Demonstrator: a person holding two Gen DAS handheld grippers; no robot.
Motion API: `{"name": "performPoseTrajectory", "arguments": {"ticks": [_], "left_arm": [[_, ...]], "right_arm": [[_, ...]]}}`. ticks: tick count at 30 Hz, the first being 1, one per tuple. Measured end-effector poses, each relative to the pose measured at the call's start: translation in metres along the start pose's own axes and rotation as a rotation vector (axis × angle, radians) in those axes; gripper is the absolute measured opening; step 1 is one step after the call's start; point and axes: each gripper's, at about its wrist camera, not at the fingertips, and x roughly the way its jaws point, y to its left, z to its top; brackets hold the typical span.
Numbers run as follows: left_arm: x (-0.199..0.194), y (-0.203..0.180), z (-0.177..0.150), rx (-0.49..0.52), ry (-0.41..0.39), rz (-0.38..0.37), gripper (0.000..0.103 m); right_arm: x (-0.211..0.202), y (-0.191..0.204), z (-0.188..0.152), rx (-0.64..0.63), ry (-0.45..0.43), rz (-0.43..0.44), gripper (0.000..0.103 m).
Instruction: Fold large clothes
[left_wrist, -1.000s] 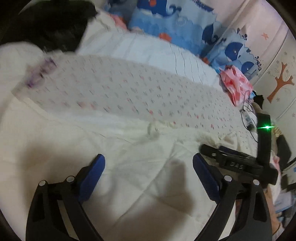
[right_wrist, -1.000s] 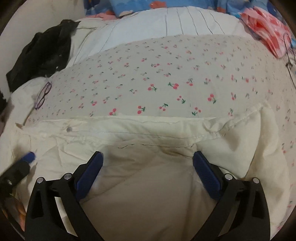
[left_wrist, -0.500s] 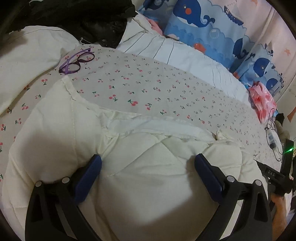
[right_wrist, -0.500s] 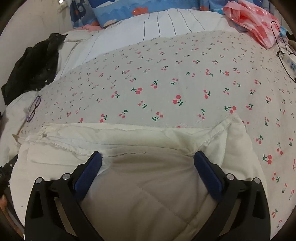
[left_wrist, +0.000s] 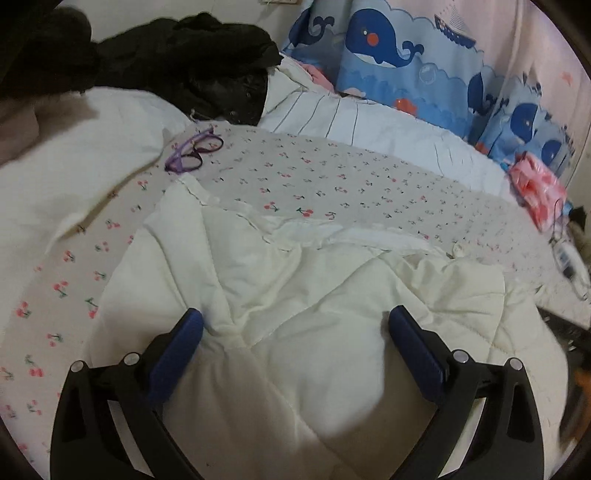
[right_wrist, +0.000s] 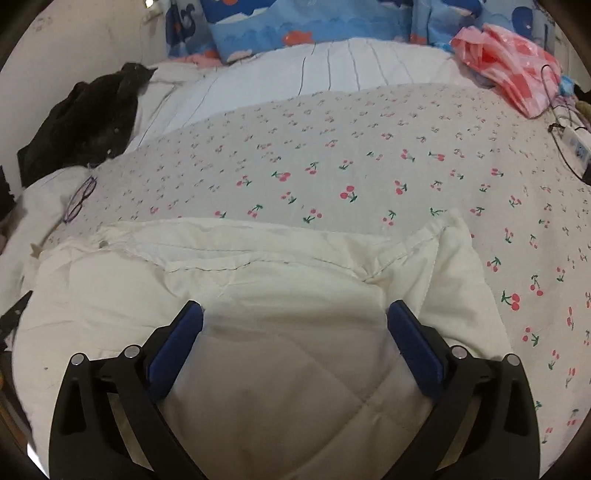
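A cream quilted garment (left_wrist: 332, 295) lies folded on the cherry-print bed sheet (left_wrist: 332, 177). My left gripper (left_wrist: 295, 325) is open, its blue pads wide apart over the garment's left part, holding nothing. The garment also shows in the right wrist view (right_wrist: 258, 295), with its seamed edge and a snap button toward the far side. My right gripper (right_wrist: 295, 321) is open and empty over the garment's right part. The sheet (right_wrist: 369, 166) stretches beyond it.
Purple glasses (left_wrist: 192, 151) lie on the sheet beyond the garment, also in the right wrist view (right_wrist: 79, 199). A black garment (left_wrist: 192, 62) lies far left. Whale-print pillows (left_wrist: 406, 55), a striped white quilt (right_wrist: 332, 70), a pink bag (right_wrist: 509, 62) and a power strip (right_wrist: 576, 144) lie beyond.
Both grippers have pulled back and lifted from the garment, so more of the bed shows. The left view swung left, and the right gripper left its right edge. Both stay open.
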Motion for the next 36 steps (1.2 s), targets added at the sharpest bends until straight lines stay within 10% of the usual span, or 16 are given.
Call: {"name": "performPoseTrajectory", "arguments": {"ticks": [5, 10, 20, 28, 30, 33, 36], "left_arm": [[-0.06, 0.008, -0.015, 0.031, 0.009, -0.074, 0.096], [-0.125, 0.082, -0.058, -0.203, 0.057, -0.196, 0.096], [-0.145, 0.109, -0.119, -0.462, 0.214, -0.413, 0.096], [-0.129, 0.12, -0.129, -0.591, 0.264, -0.301, 0.096], [-0.123, 0.121, -0.131, -0.598, 0.271, -0.314, 0.096], [-0.119, 0.11, -0.122, -0.572, 0.255, -0.332, 0.096], [-0.117, 0.089, -0.108, -0.494, 0.253, -0.319, 0.078]], "right_arm": [[-0.084, -0.016, -0.039, 0.061, -0.049, 0.143, 0.096], [-0.145, -0.076, -0.112, 0.221, -0.013, 0.217, 0.096], [-0.141, -0.105, -0.174, 0.419, 0.117, 0.433, 0.097], [-0.136, -0.109, -0.179, 0.497, 0.078, 0.428, 0.094], [-0.134, -0.103, -0.178, 0.488, 0.064, 0.453, 0.086], [-0.129, -0.096, -0.169, 0.488, 0.018, 0.463, 0.038], [-0.136, -0.092, -0.162, 0.483, -0.034, 0.49, 0.025]]}}
